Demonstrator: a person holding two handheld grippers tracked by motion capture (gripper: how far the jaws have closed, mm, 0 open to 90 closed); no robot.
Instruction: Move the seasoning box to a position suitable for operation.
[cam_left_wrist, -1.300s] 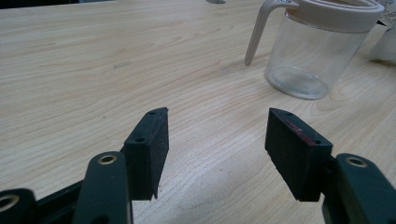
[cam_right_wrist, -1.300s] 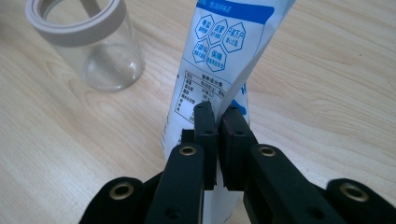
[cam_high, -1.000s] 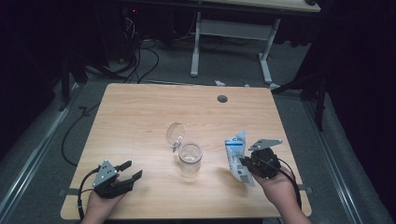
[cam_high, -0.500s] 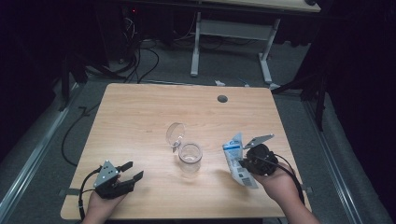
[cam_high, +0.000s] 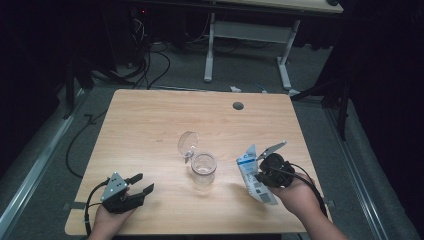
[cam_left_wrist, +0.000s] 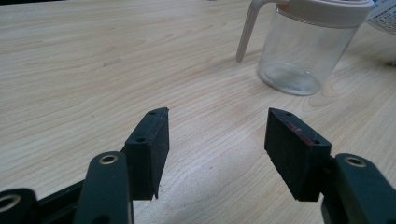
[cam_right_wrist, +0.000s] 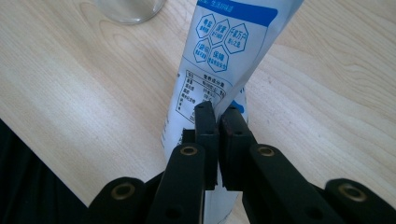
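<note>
Pouch print perhaps too small

From above your side, the high view looks forward and down over the whole light wooden bench. Your left gripper view sits low, facing the clear plastic cup beyond its jaws. Your right gripper view looks closely down its jaws; the cup's base lies up-left.

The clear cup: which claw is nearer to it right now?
Right. The right claw, pinching the white and blue pouch, sits just right of the clear cup; the left claw rests open, farther off at the table's near-left edge.
</note>
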